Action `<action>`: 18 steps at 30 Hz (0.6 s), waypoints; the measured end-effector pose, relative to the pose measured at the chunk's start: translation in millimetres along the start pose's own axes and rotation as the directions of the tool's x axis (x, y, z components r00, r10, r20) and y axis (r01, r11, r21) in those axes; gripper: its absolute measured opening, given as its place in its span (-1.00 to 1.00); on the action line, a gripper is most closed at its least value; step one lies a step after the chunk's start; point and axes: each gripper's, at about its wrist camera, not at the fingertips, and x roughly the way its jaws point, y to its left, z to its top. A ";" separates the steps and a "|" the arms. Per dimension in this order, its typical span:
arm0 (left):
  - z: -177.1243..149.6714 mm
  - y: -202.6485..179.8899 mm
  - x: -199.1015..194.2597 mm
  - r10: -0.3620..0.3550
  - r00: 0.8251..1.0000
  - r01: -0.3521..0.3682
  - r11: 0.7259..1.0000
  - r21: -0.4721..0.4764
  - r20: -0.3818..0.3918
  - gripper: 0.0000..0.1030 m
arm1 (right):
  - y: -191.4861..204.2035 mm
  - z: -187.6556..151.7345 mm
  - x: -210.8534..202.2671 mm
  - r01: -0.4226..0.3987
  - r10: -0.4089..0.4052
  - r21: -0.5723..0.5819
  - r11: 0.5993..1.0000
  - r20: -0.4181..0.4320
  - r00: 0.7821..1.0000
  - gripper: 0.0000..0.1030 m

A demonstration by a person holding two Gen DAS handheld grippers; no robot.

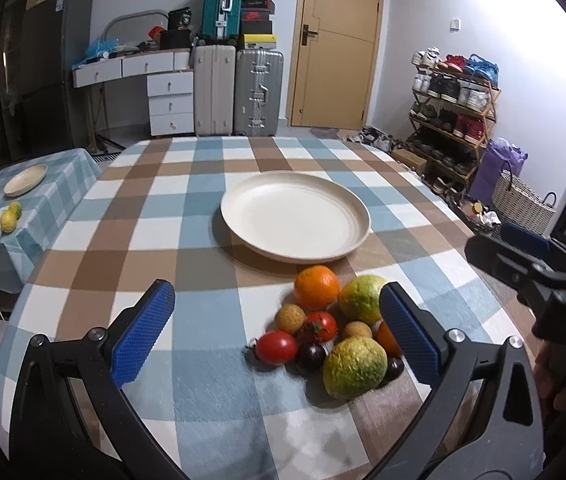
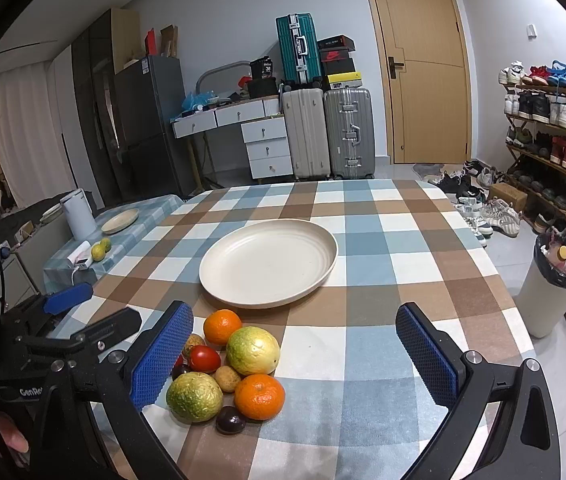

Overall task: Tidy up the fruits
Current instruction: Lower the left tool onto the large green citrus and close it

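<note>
A pile of fruit lies on the checked tablecloth in front of an empty cream plate [image 1: 295, 216], also in the right wrist view [image 2: 269, 262]. The pile holds two oranges [image 1: 316, 286] [image 2: 259, 396], two green-yellow guavas [image 1: 355, 367] [image 2: 252, 351], red tomatoes [image 1: 277, 348] [image 2: 204, 359], small tan fruits [image 1: 290, 319] and dark plums [image 2: 230, 420]. My left gripper [image 1: 277, 332] is open just above the table, its right finger beside the pile. My right gripper [image 2: 303, 354] is open, the pile by its left finger. Neither holds anything.
A side table at the left carries a wooden plate [image 1: 25, 179], two limes [image 1: 11, 217], a white kettle [image 2: 78, 215] and a power bank. Suitcases, drawers, a door and a shoe rack [image 1: 455, 112] stand behind. A bin [image 2: 551, 292] stands right of the table.
</note>
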 end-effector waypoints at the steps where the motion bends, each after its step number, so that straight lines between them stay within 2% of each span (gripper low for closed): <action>1: -2.1 -0.1 0.8 -0.004 1.000 0.004 1.000 0.001 -0.007 0.98 | -0.7 -0.5 0.5 0.000 0.000 0.002 1.000 -0.001 1.000 1.00; 12: -33.0 -9.7 21.4 -0.083 0.990 0.086 0.996 0.019 -0.118 0.98 | -6.4 -8.2 3.4 0.004 -0.004 0.018 1.000 -0.014 1.000 1.00; 18: -37.3 -20.0 26.5 -0.113 0.984 0.118 0.993 0.027 -0.141 0.98 | -7.9 -10.6 5.7 0.004 -0.003 0.022 1.000 -0.019 1.000 1.00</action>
